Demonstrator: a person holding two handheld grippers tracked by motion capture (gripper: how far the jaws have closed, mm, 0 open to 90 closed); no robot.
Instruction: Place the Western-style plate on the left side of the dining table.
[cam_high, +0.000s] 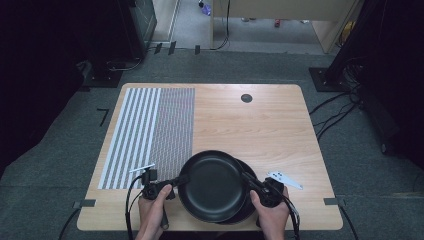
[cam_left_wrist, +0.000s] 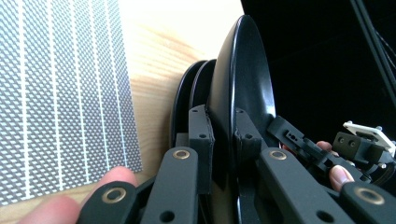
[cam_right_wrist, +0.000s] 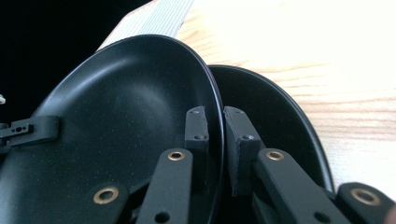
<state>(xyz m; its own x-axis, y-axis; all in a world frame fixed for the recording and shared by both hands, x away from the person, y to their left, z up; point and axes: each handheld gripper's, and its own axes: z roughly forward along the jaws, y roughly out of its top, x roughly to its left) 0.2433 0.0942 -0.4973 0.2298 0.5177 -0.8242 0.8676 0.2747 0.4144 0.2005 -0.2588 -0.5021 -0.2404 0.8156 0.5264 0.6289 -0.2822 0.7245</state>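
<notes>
High view: my left gripper (cam_high: 181, 178) and right gripper (cam_high: 248, 179) each pinch opposite rims of the top plate (cam_high: 212, 185), lifting it level off the stack (cam_high: 248, 207) (near the table's (cam_high: 250, 125) front edge).

Left gripper (cam_high: 181, 178) and right gripper (cam_high: 246, 177) each clamp a rim, 2 hands low, forearms near.
</notes>
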